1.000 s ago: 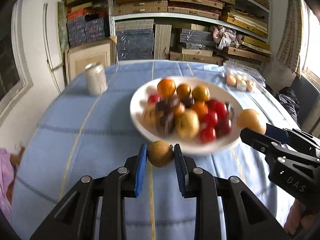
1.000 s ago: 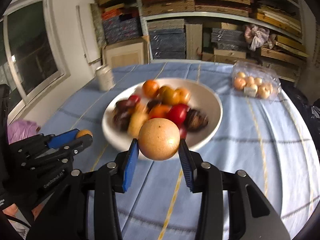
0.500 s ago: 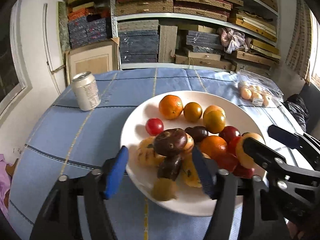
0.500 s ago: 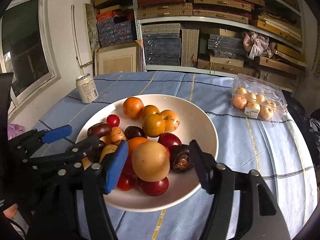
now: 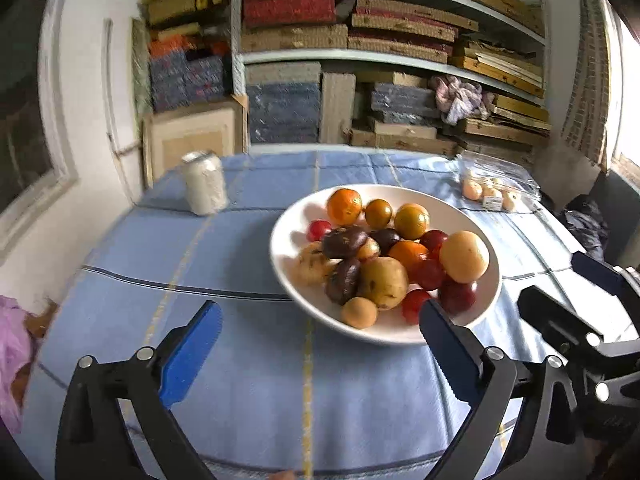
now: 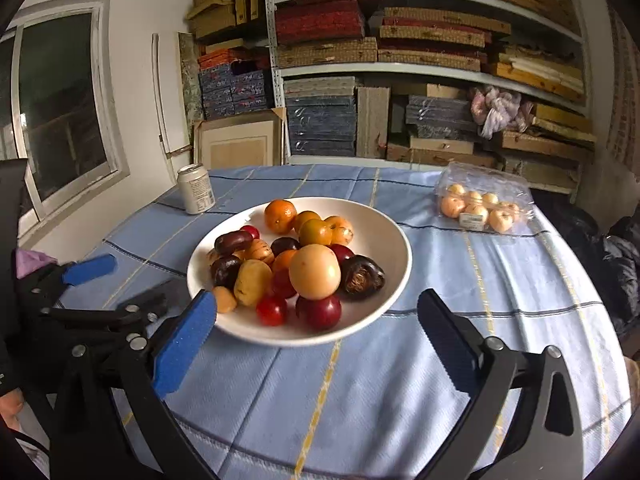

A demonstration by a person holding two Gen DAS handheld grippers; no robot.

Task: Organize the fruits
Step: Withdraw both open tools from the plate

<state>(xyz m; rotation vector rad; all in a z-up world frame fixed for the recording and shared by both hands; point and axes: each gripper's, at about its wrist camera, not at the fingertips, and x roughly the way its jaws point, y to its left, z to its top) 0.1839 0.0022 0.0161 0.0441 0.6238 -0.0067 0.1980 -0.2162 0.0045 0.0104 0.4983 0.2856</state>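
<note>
A white bowl (image 5: 486,248) (image 6: 400,248) on the blue checked tablecloth holds a heap of mixed fruit. A large tan pear (image 6: 315,271) (image 5: 464,257) rests on top of the heap. A small tan fruit (image 5: 359,312) (image 6: 224,299) lies at the bowl's near edge. My left gripper (image 5: 320,344) is open and empty, in front of the bowl. My right gripper (image 6: 316,332) is open and empty, just short of the bowl's near rim. Each gripper shows in the other's view, the right one (image 5: 576,292) and the left one (image 6: 116,284).
A drink can (image 5: 204,188) (image 6: 196,189) stands at the far left of the table. A clear plastic box of small fruits (image 6: 480,208) (image 5: 492,194) lies at the far right. Shelves of stacked boxes fill the wall behind. A pink bag (image 5: 12,356) sits at the left.
Both grippers have opened and let go of their fruits into the bowl. They have since drawn back from the bowl toward the table's near side.
</note>
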